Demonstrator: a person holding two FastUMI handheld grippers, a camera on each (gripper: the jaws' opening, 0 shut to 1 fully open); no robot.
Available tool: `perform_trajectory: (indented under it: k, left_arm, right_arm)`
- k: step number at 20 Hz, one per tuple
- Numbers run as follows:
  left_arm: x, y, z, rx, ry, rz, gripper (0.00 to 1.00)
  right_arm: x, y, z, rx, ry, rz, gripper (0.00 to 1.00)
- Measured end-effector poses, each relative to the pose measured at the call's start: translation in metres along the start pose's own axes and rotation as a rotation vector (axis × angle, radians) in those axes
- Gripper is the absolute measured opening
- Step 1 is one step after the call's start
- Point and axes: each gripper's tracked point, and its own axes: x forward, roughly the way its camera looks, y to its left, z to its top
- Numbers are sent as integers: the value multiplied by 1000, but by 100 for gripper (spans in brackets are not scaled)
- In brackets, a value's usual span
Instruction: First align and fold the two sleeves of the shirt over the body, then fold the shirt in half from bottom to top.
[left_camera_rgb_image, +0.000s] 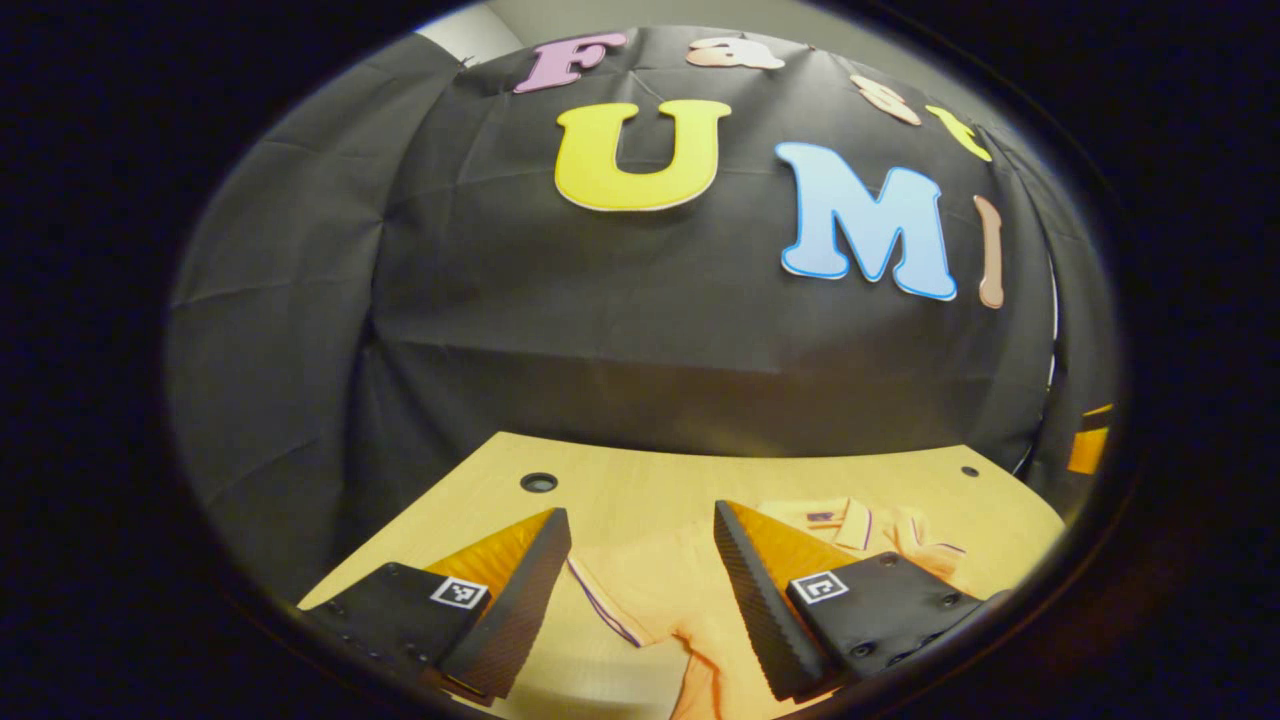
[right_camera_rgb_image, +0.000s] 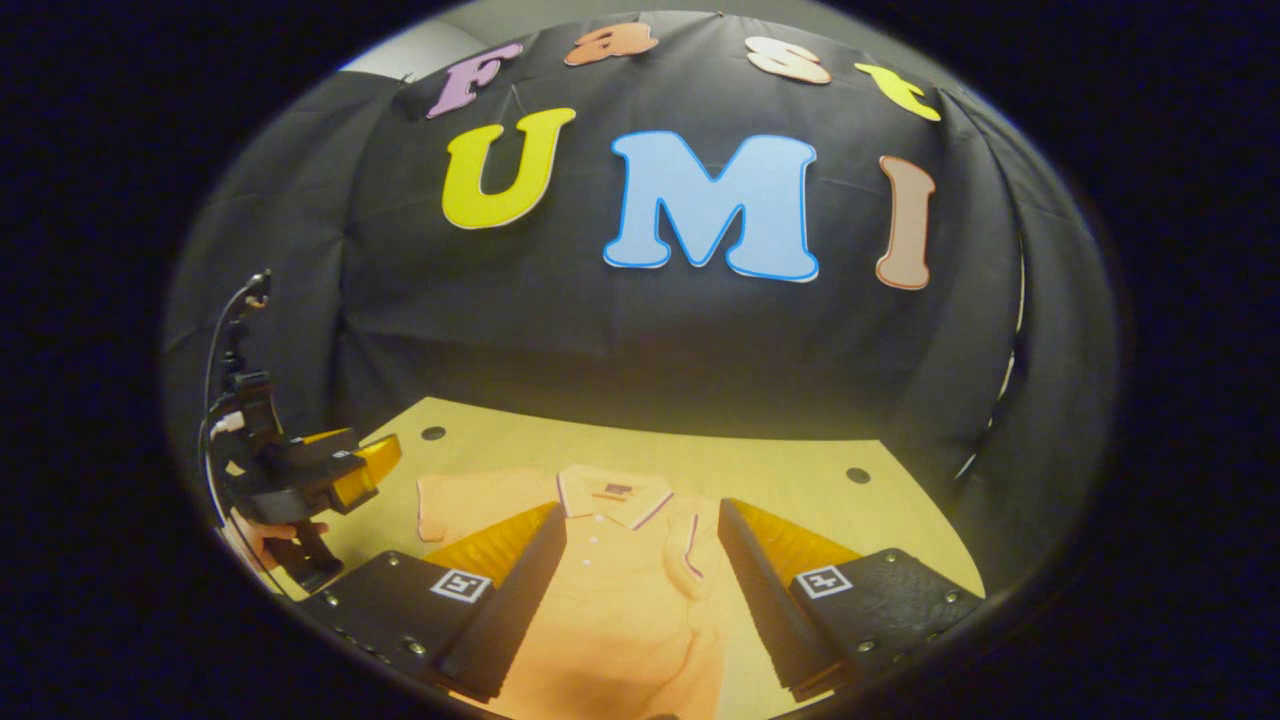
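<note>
Low in both views the shirt lies flat on the table, collar up-frame, apparently one sleeve already folded, while the left gripper and right gripper hover over it, jaws wide.

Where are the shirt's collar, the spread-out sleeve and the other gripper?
collar (right_camera_rgb_image: 612, 497), right gripper view, its flap.
sleeve (right_camera_rgb_image: 470, 500), right gripper view, mid-sleeve.
left gripper (right_camera_rgb_image: 385, 455), right gripper view, at its fingertips.

An orange polo shirt lies flat on the wooden worktop, collar toward the cloth wall. The right tongs hang spread wide above its body, touching nothing. At far left a hand holds the left tongs off the worktop.
</note>
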Motion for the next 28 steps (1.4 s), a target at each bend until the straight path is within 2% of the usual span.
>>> perform_trajectory:
  k: [4,10,21,28]
  left_arm:
    - [27,12,-15,-31,32,27,94]
    - [75,29,-64,-80,147,77,94]
    - [125,44,-136,-24,299,100,94]
    - [128,44,-146,-5,338,102,94]
  right_arm:
    - [-20,15,3,4,-13,17,95]
    - [-43,22,-5,-12,1,0,95]
    - [-65,12,-31,46,64,-79,95]
    - [-73,5,-43,95,88,-98,95]
